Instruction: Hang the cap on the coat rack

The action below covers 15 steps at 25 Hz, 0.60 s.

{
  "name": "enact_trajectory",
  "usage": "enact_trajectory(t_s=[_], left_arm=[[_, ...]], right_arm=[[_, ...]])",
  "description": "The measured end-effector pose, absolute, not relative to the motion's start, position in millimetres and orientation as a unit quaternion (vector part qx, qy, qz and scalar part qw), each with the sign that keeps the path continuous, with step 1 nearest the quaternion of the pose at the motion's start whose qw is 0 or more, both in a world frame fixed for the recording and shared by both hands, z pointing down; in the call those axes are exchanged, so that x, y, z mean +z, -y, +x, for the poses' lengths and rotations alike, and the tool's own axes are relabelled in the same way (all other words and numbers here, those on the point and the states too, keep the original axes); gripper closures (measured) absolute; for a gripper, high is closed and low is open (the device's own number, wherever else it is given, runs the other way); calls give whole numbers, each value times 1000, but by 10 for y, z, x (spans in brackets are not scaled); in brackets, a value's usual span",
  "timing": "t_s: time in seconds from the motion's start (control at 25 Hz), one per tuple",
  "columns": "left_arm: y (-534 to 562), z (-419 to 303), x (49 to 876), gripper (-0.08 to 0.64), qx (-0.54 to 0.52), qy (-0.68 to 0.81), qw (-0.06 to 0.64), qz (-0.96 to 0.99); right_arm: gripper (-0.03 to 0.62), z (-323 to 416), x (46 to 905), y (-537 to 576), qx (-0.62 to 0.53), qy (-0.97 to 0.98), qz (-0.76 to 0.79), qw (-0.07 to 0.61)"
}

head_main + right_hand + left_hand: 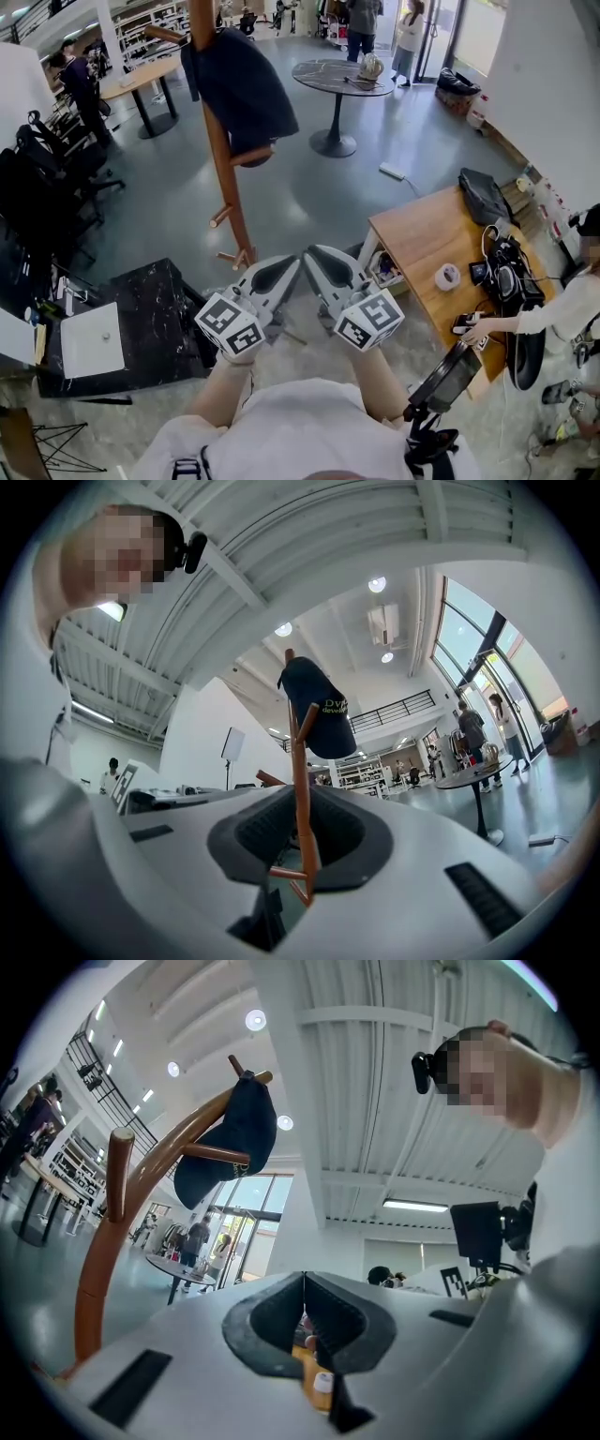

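Note:
A dark navy cap hangs high on the brown wooden coat rack, draped over a peg with no gripper touching it. Both grippers are held close to my body, well short of the rack, pointing at its base. My left gripper has its jaws together and nothing in them. My right gripper shows a narrow slit between its pads, also with nothing in it. The left gripper view has the cap and rack up to the left. The right gripper view has the cap straight ahead on the rack's pole.
A wooden desk with a tape roll and a black bag stands at the right, where a person's hand rests. A black marble table and office chairs are at the left. A round table stands behind.

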<state>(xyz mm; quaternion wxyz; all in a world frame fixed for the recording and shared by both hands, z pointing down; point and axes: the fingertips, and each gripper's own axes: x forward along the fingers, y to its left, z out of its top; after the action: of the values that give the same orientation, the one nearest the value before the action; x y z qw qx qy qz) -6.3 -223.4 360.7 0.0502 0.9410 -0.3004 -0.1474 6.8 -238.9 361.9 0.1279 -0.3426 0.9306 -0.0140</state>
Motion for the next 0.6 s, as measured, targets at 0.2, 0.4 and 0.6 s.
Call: enact_trajectory(t_s=[0.2, 0.4, 0.6], left_arm=[[2243, -97, 3500, 551, -142, 311, 55, 938], [2280, -163, 3496, 551, -144, 313, 52, 937], [2306, -184, 3510, 551, -145, 314, 54, 937]], right_arm=[[534, 23, 3579, 2402, -9, -934, -332, 128], [538, -57, 3569, 2433, -5, -939, -321, 123], [546, -89, 3580, 2455, -3, -942, -313, 121]])
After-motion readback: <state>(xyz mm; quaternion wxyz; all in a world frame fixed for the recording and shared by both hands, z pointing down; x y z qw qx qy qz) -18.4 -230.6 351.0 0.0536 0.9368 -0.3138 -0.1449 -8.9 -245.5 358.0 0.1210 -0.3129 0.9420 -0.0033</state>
